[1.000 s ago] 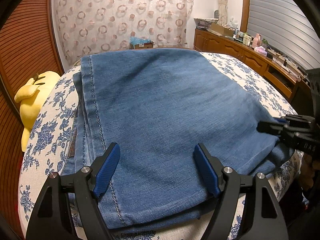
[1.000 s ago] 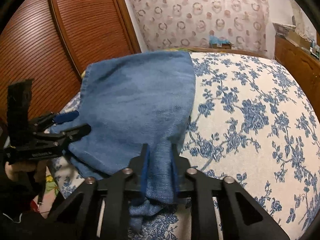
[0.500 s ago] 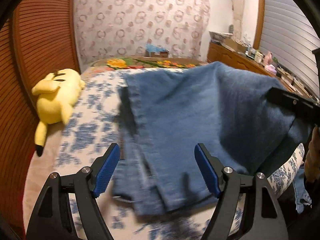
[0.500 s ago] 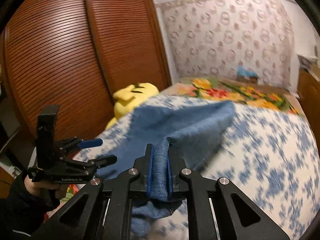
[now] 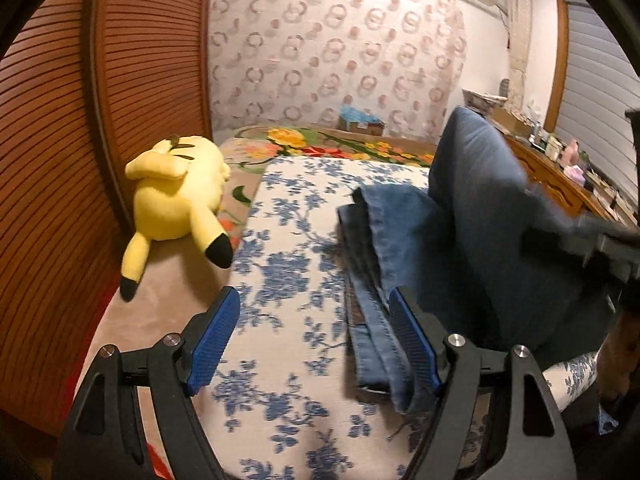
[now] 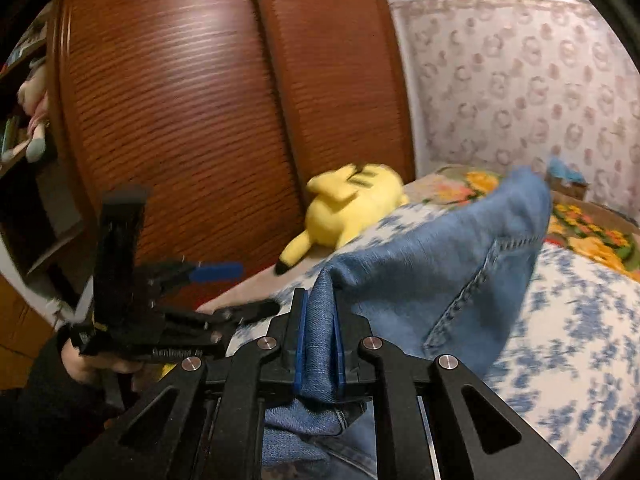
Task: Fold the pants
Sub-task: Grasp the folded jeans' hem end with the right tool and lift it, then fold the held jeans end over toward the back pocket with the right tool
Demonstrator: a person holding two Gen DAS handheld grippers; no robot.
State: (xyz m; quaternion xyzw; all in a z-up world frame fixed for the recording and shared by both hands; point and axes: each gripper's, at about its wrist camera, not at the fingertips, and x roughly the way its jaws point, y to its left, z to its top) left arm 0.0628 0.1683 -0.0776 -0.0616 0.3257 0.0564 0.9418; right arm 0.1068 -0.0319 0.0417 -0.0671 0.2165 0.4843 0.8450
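The blue denim pants (image 5: pixel 472 240) lie partly folded on the right side of the bed, one part lifted into a hump. My left gripper (image 5: pixel 316 332) is open and empty, low over the floral sheet just left of the pants' edge. My right gripper (image 6: pixel 318 336) is shut on a bunched edge of the pants (image 6: pixel 436 264) and holds it raised above the bed. The left gripper also shows in the right wrist view (image 6: pixel 236 288), open, to the left of the pants.
A yellow plush toy (image 5: pixel 176 196) lies at the bed's left edge beside the brown slatted wardrobe (image 5: pixel 56 152). The bed has a blue floral sheet (image 5: pixel 288 272). A wooden dresser (image 5: pixel 560 184) with clutter stands at the right.
My right gripper has lifted the pants' edge up and back over the bed. My left gripper has moved left off the pants and stays open over the sheet.
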